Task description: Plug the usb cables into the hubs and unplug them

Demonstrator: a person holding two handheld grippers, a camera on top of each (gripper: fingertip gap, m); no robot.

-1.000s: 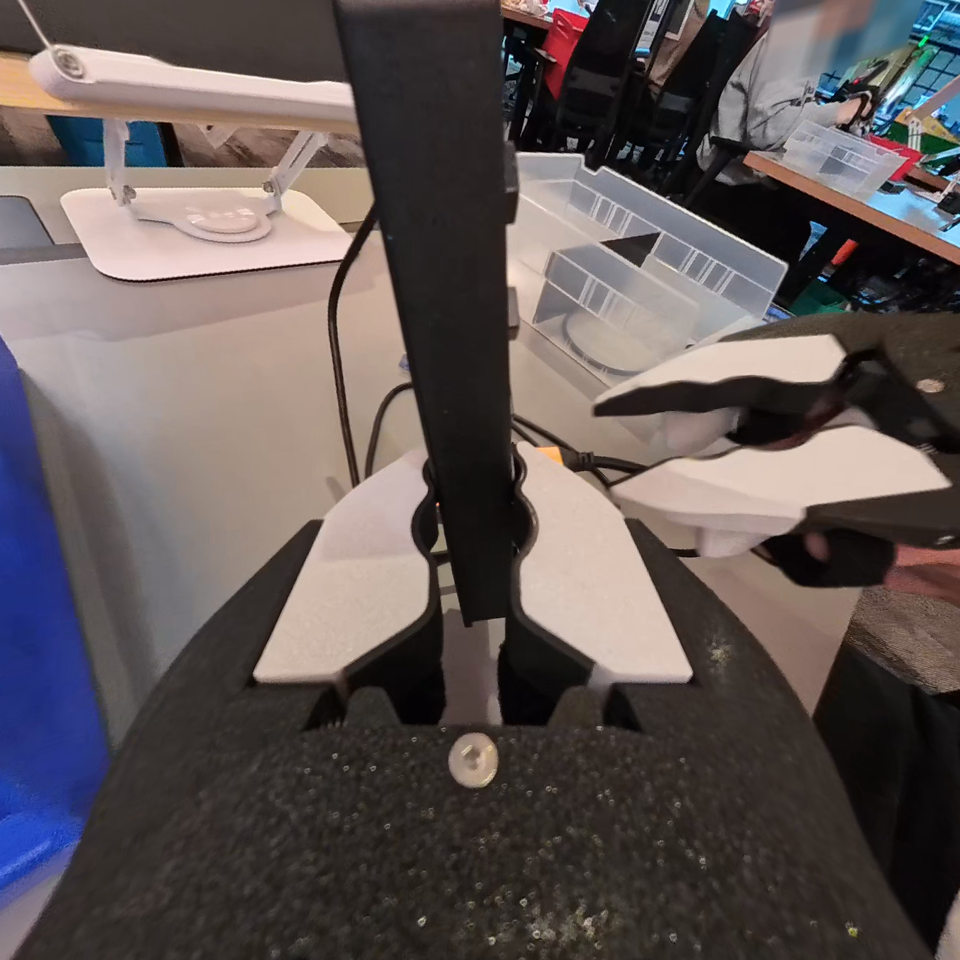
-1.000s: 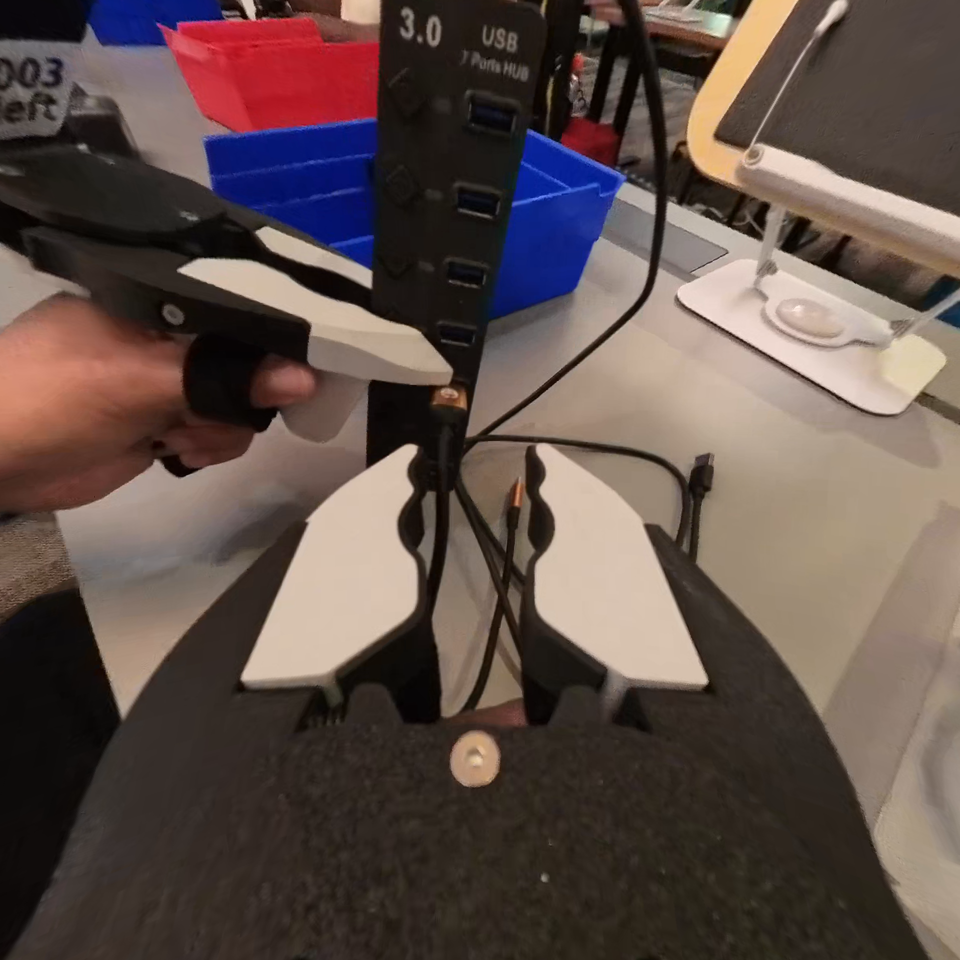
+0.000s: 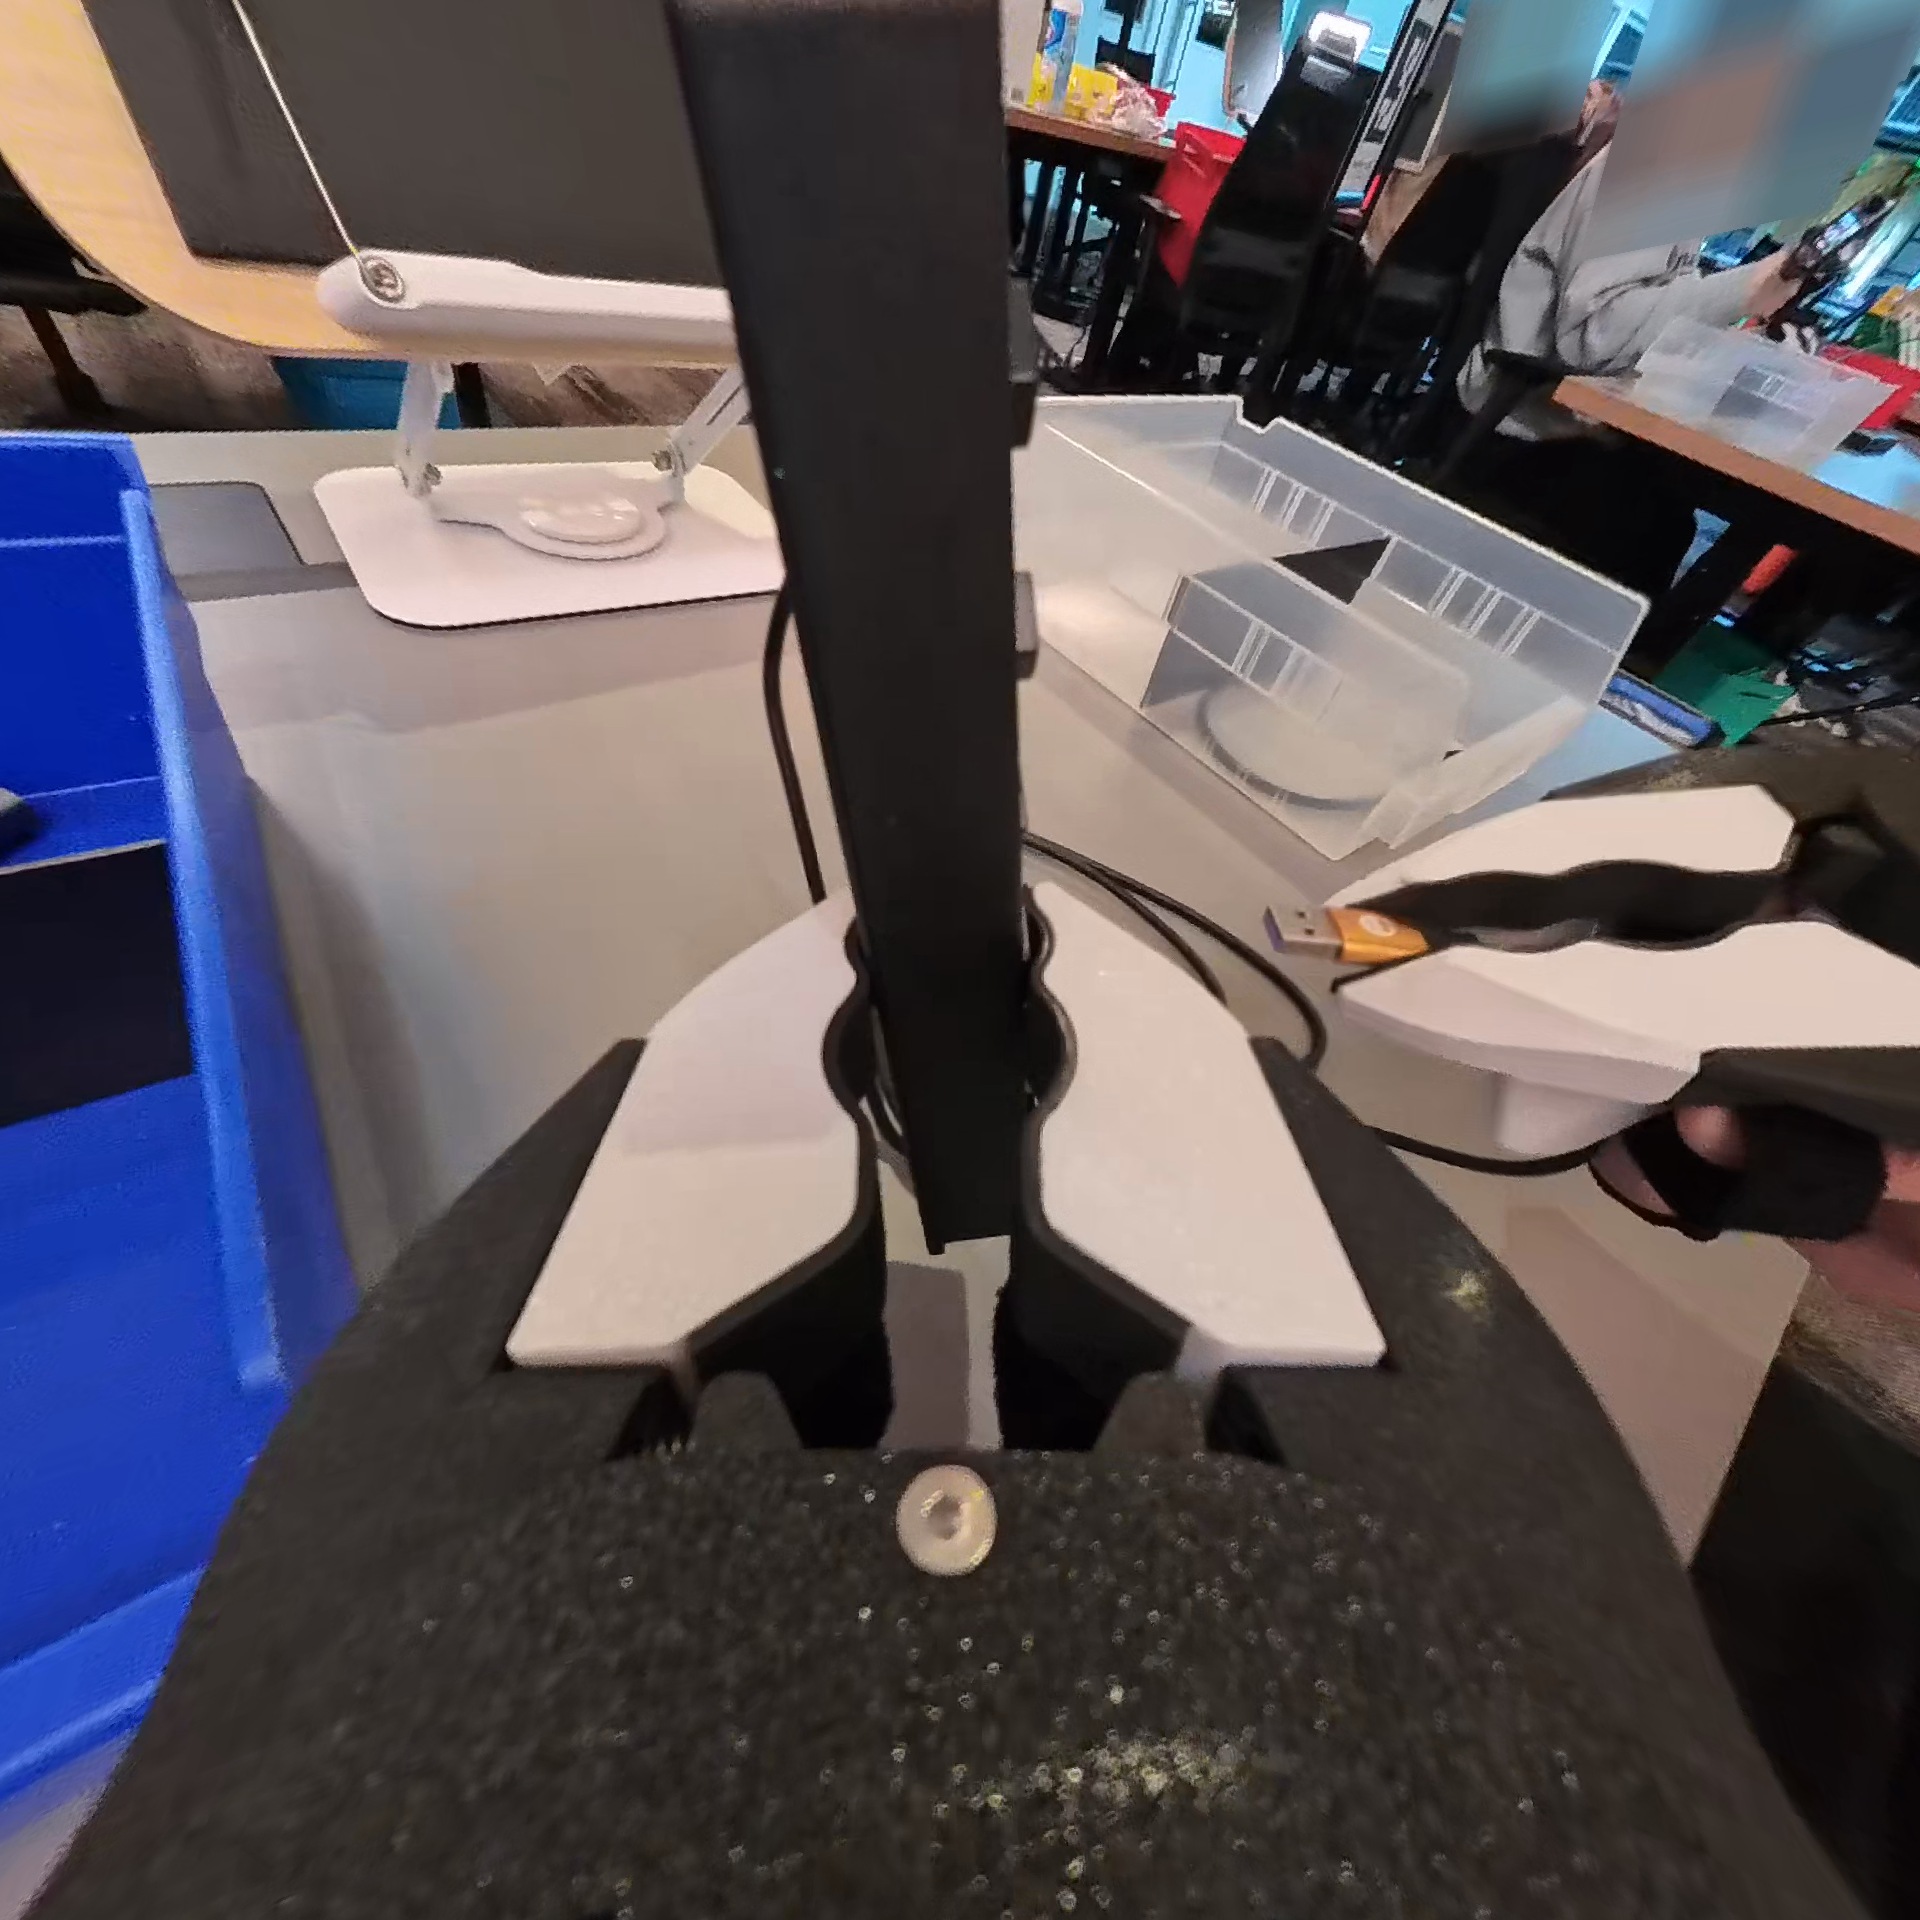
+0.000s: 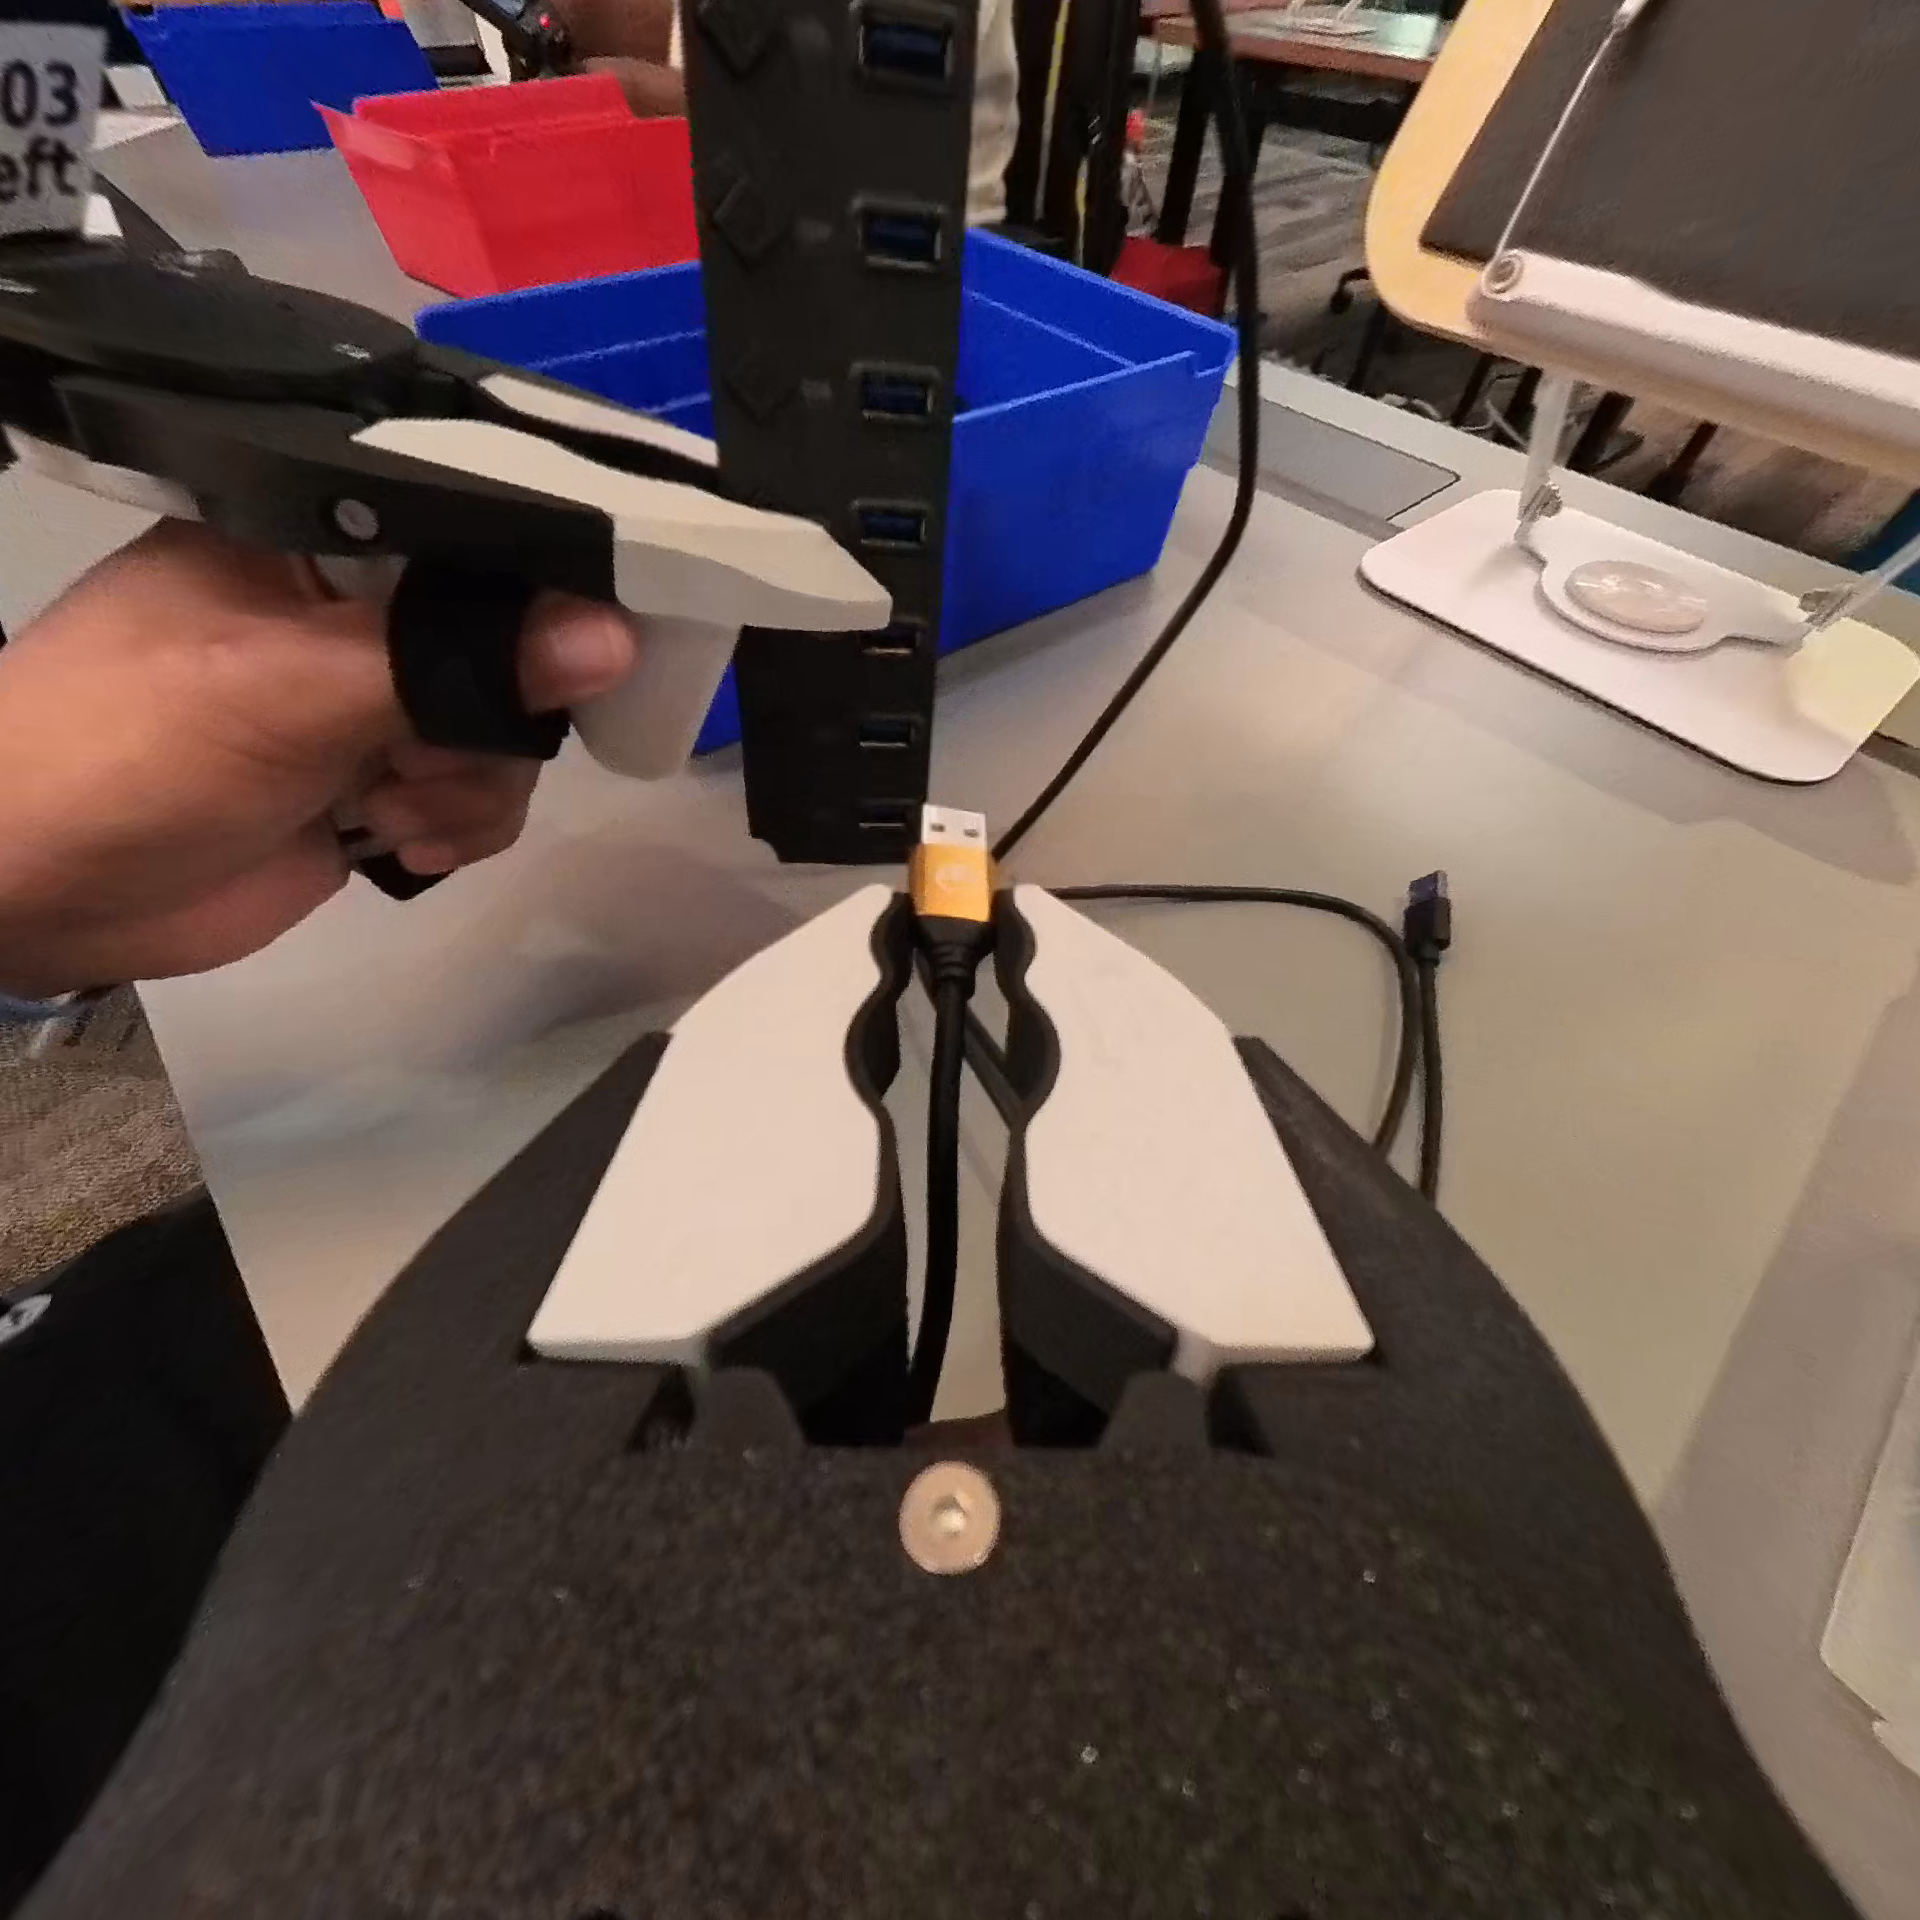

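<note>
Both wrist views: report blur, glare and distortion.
Left wrist view: wide-angle bending at the edges, blue bin smeared, hub and orange plug sharp. Right wrist view: plug crisp, hand slightly soft, soft sheen on the table, no harsh glare.

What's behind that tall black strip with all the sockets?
Behind the hub sits a blue bin, with a red bin farther back. The hub and the left tongs gripping it cover part of the blue bin's inside.
</note>
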